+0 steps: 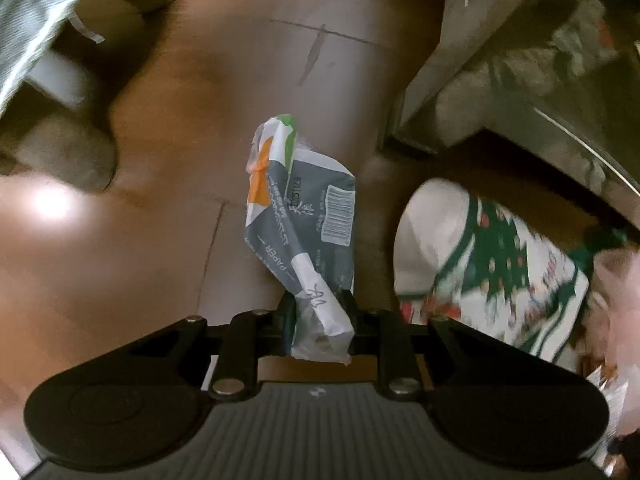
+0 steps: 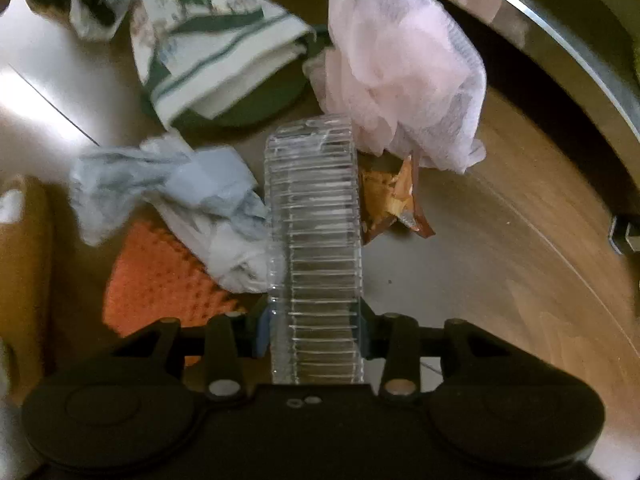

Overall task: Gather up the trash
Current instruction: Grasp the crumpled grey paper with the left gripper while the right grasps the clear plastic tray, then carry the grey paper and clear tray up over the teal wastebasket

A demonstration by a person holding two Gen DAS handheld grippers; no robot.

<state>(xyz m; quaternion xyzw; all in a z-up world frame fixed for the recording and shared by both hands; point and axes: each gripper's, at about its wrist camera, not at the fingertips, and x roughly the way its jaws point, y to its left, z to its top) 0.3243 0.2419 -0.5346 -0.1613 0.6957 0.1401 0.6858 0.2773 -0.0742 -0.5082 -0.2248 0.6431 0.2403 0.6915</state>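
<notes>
A: What does the left claw have?

B: It points down at a wooden floor and is nearly closed, pinching a crumpled paper wrapper, grey and white with orange and green at the far end. The wrapper sits between the pads and juts forward. A green-and-white patterned cloth lies just to its right.

A: And the right claw?

B: About half open, its pads either side of a clear ribbed plastic tray, which they look to be gripping. Around it lie a crumpled blue-white tissue, an orange knit cloth, a brown snack wrapper and a pink mesh sponge.

A: Which step is this?

B: The pick-up, I judge: both claws have trash in hand. Next would be lifting both pieces clear and carrying them to a bin. No bin can be made out here, so finding it comes first. The tray may slip or crush if squeezed badly.
</notes>
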